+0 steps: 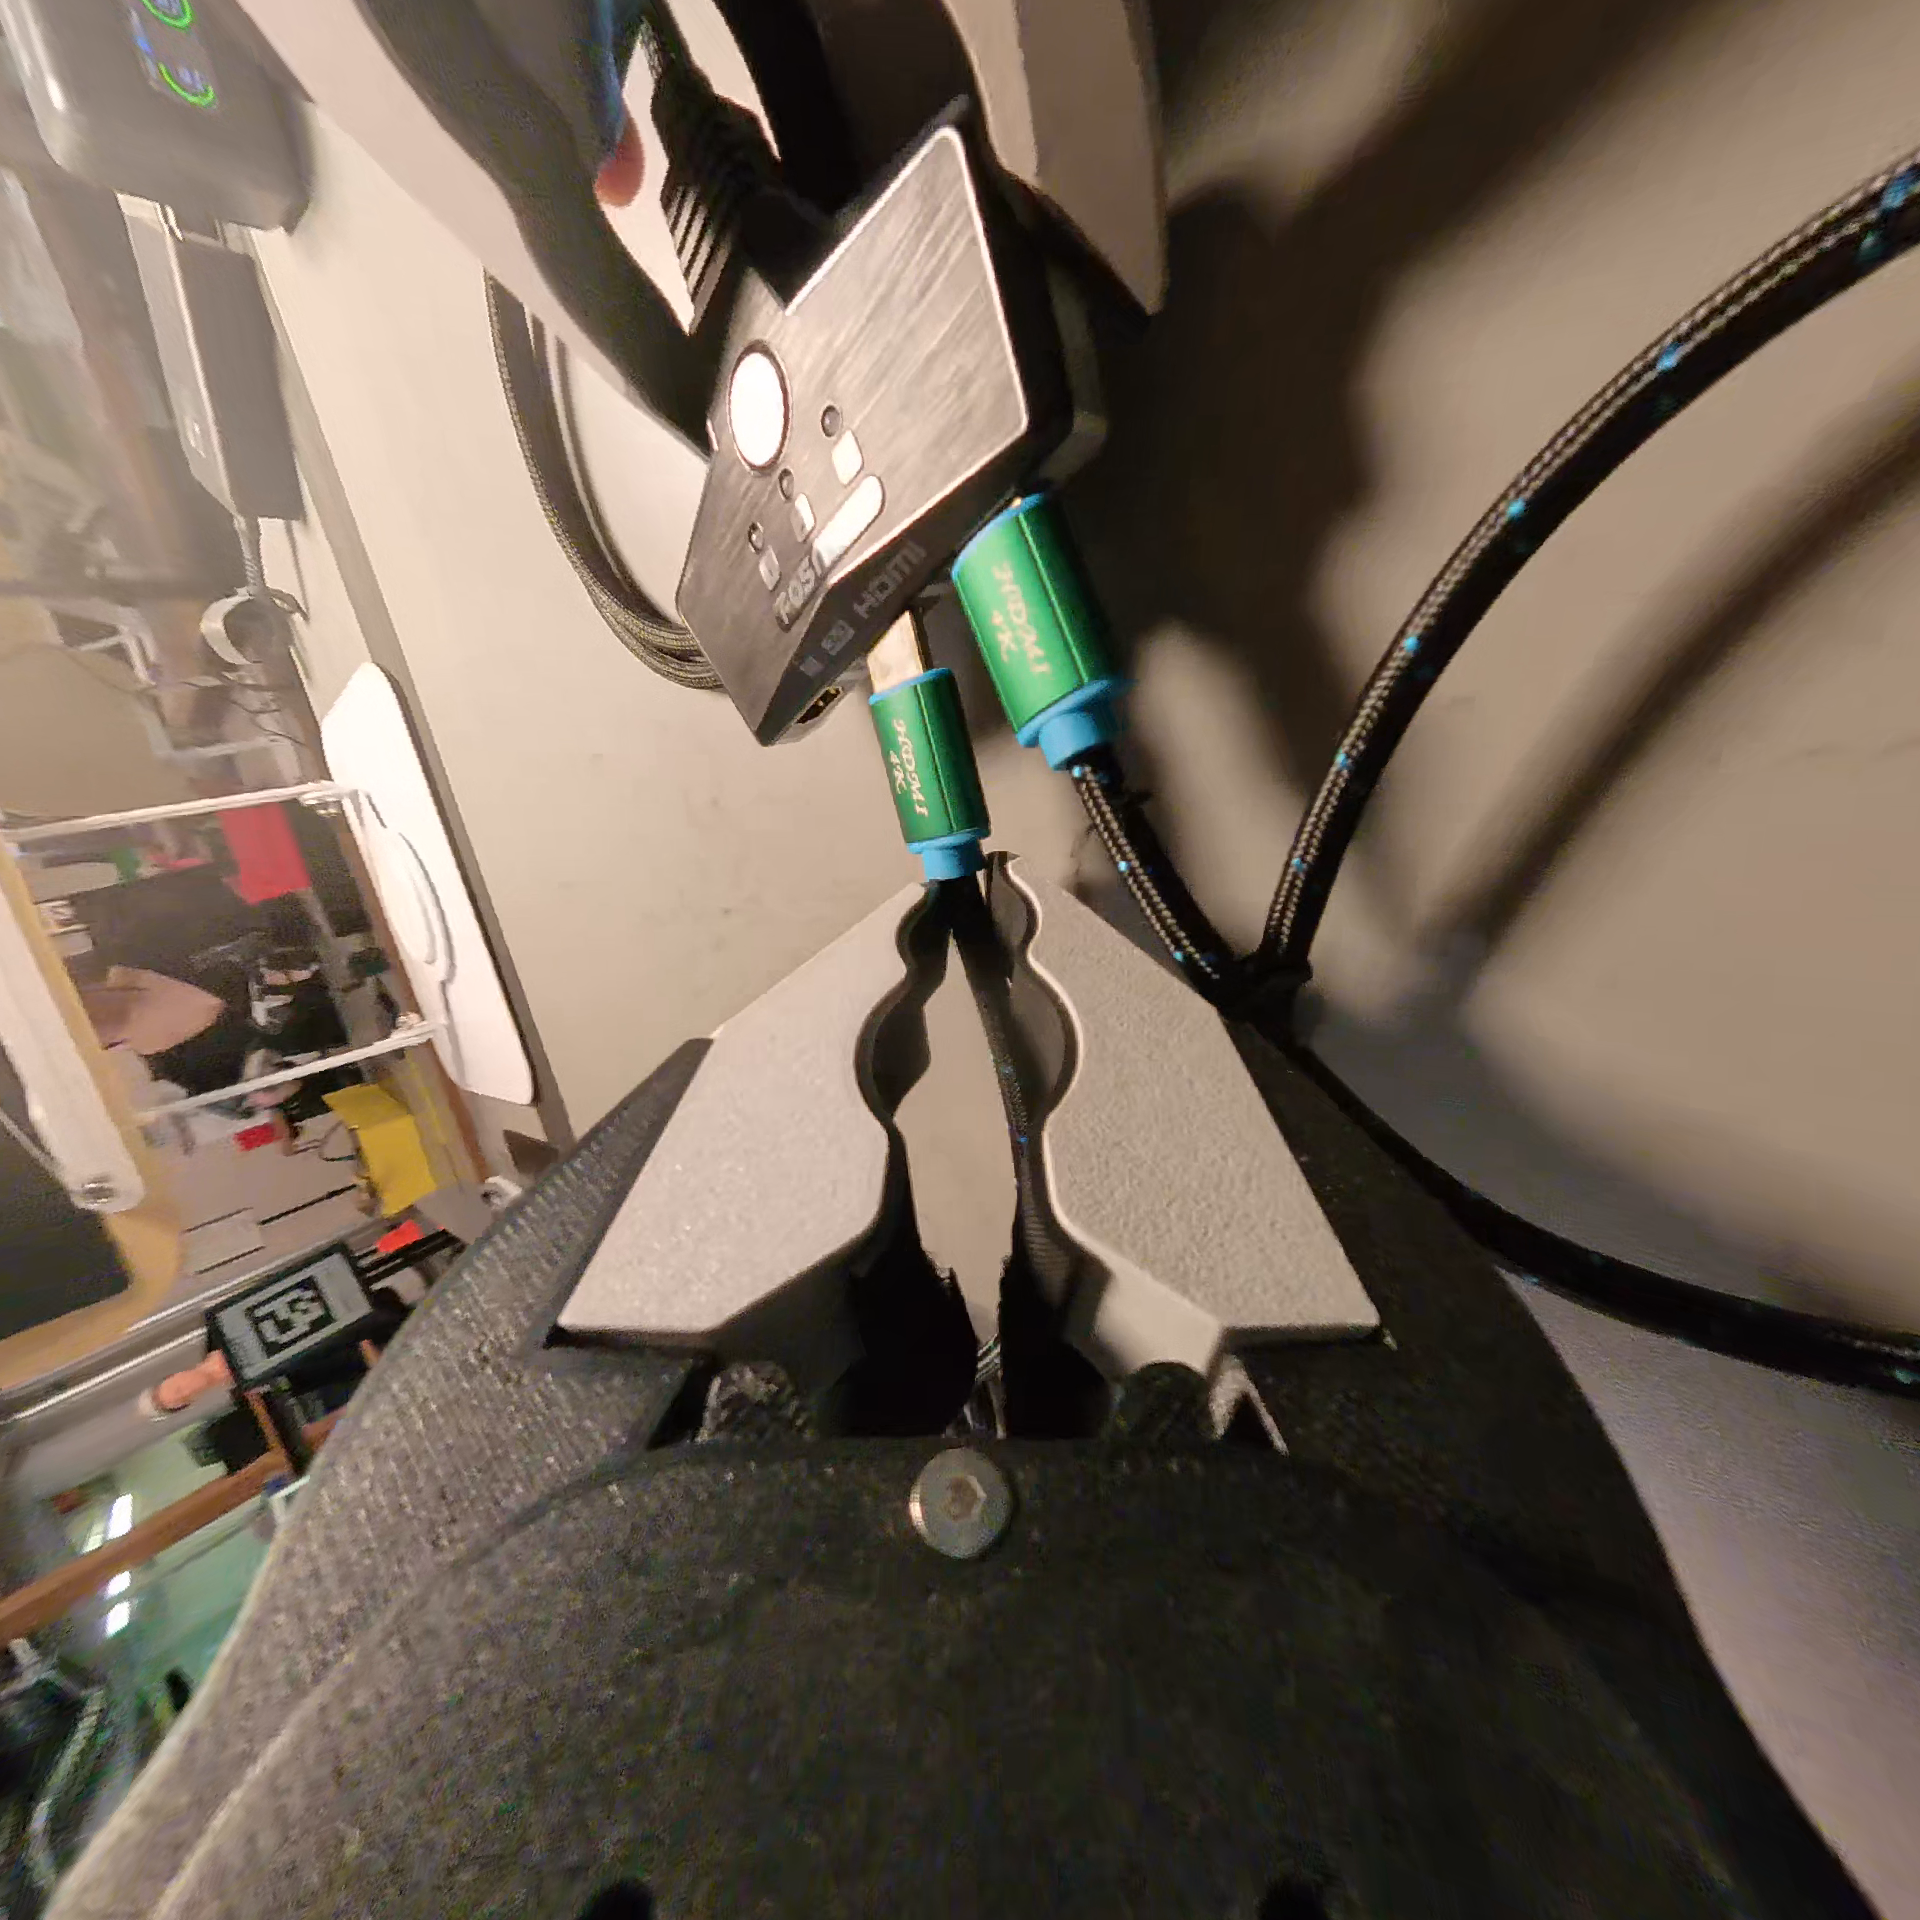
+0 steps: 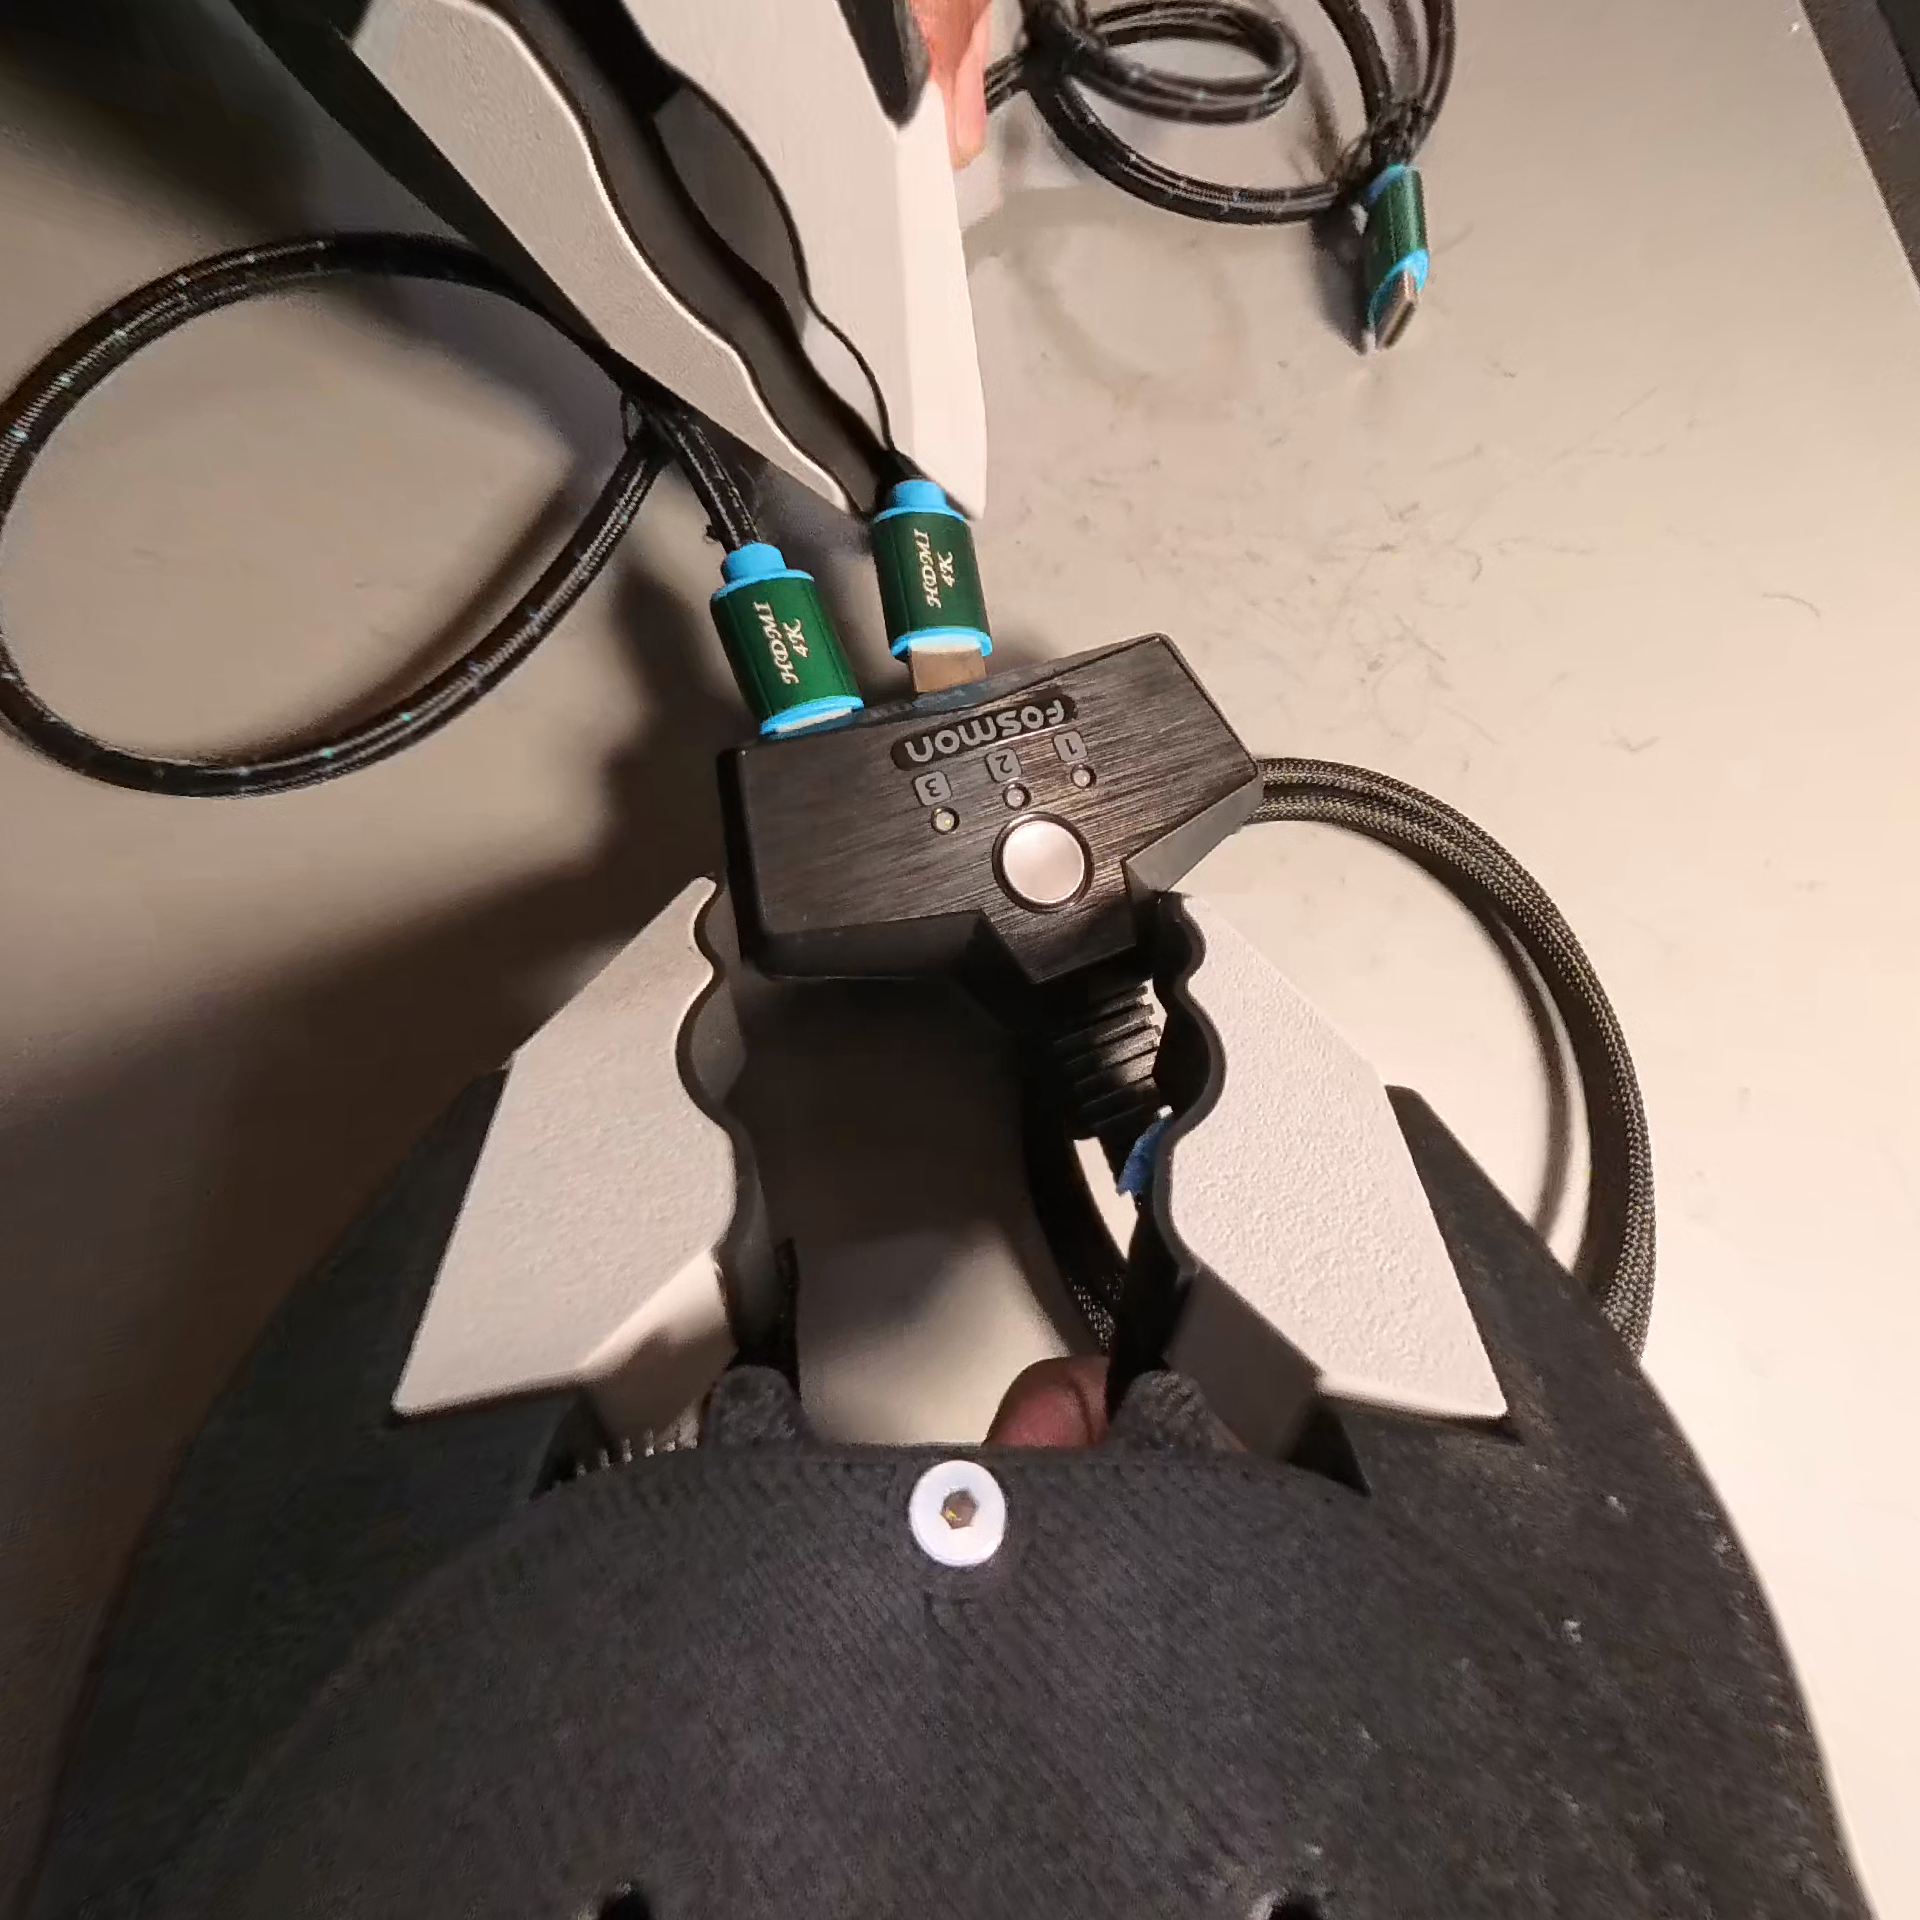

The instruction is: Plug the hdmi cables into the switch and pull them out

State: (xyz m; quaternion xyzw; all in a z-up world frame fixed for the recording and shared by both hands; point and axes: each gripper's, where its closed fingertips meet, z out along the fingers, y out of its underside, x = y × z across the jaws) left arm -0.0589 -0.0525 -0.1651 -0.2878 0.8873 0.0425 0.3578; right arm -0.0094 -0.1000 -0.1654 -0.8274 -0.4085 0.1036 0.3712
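While bracing switch [image 2: 987, 821] by its tail over table [image 2: 1455, 727], right gripper [image 2: 940, 935] pinches; left gripper [image 1: 971, 883] clamps cable behind middle plug [image 1: 928, 753], tip half out of port; neighbouring plug [image 1: 1034, 623] seated.

Black switch [image 2: 987, 821], green plug [image 2: 930, 587] half-inserted

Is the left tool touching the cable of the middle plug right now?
Touching. The left wrist view shows the left tool closed on the braided cable just behind the half-inserted green plug.
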